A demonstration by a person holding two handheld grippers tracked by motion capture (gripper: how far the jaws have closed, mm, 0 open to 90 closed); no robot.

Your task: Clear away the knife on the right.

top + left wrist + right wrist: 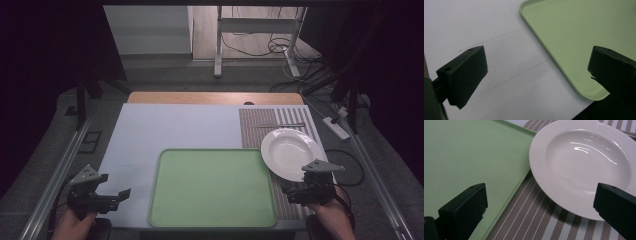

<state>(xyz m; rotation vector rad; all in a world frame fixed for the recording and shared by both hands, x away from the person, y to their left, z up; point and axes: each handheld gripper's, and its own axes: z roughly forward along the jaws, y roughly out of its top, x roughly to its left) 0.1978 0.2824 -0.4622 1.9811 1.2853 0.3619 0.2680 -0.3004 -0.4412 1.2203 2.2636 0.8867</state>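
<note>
Green tray (212, 187) between two grippers, left (119, 196) and right (295, 192), both wide open, holding nothing. White plate (291, 152) on striped mat (257, 127).

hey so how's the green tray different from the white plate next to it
The green tray is rectangular with rounded corners; the white plate is round. The tray is matte and flat-bottomed with a low rim; the plate is glossy with a dished centre and ridged rim. The tray lies on the pale sheet; the plate rests on the striped placemat, its edge overlapping the tray's rim. Both are empty.
</note>
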